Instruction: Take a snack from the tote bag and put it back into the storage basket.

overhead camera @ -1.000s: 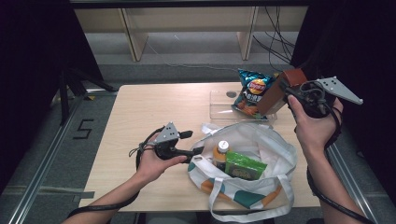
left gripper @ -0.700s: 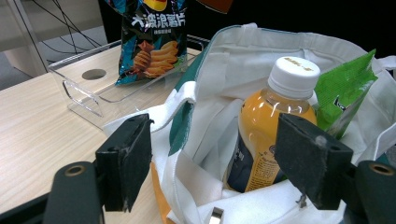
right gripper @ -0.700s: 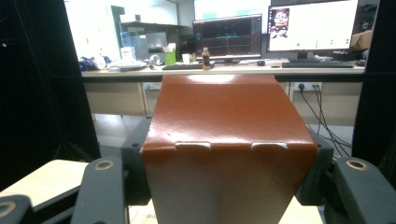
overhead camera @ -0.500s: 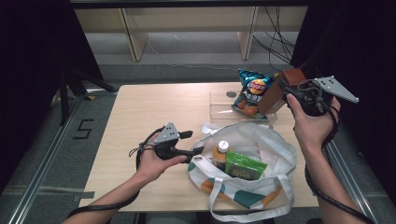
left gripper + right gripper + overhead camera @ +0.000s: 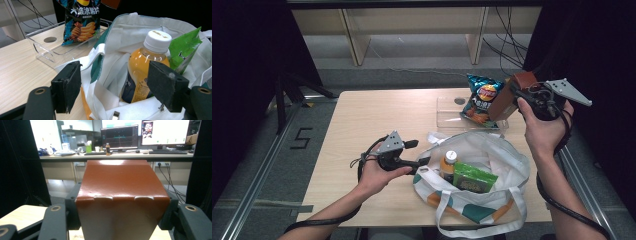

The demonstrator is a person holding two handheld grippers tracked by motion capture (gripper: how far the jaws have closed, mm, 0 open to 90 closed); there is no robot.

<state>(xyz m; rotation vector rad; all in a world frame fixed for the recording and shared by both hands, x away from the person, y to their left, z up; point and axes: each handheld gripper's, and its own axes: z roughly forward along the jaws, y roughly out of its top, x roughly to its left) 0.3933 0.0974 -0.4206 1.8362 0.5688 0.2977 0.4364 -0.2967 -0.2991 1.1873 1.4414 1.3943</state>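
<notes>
Nearest the person, the left gripper (image 5: 424, 161) rests at the mouth of the white tote bag (image 5: 507, 165) on the tabletop (image 5: 377, 115), its jaws spread wide and holding nothing. In the left gripper view the bag's soft rim lies between them, with the orange juice bottle (image 5: 146, 67) and a green snack packet (image 5: 186, 48) standing inside.

Beyond the bag, a clear plastic tray (image 5: 449, 107) holds a blue bag of potato chips (image 5: 479, 97) standing upright.

Farthest out and raised above the tray's right end, the right gripper (image 5: 513, 93) is clamped on the reddish-brown carton (image 5: 122, 195), one jaw against each side wall. The carton looks like light, glossy cardboard: stiff along its folds but likely to buckle under a hard squeeze, and smooth enough to slip. Holding it across the flat sides, near the folded top flaps, seems sound; a moderate squeeze should do.
</notes>
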